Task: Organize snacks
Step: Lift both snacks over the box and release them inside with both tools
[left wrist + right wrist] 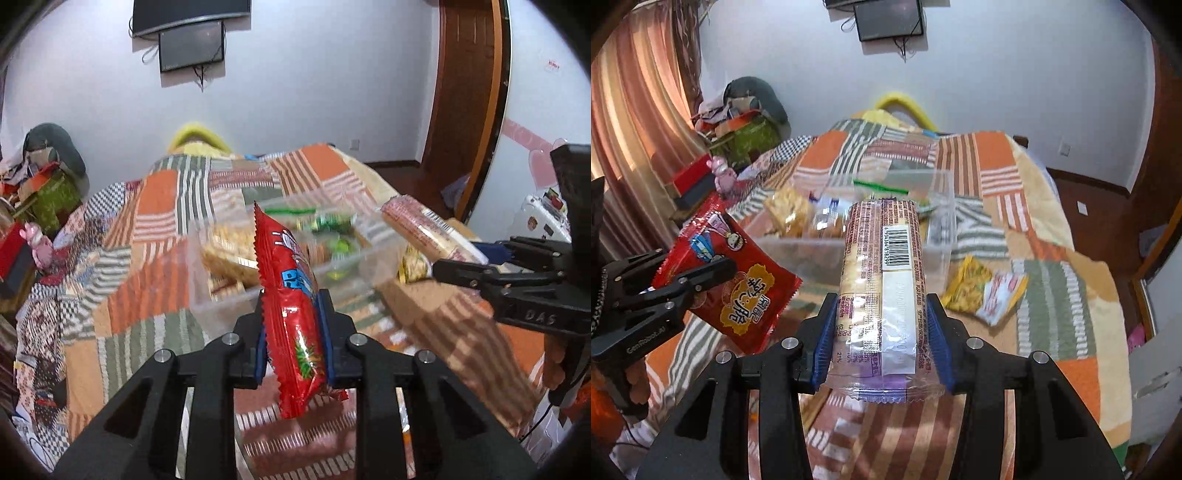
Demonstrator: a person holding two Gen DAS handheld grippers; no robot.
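Already you have both tools loaded: your left gripper (295, 332) pinches a red snack packet (291, 295), your right gripper (882, 332) clamps a cracker sleeve (882, 280), both held just short of the clear plastic bin (938, 206). Inside it lie crackers and green-wrapped sweets. Two small packets (986, 291) remain on the quilt right of the bin.
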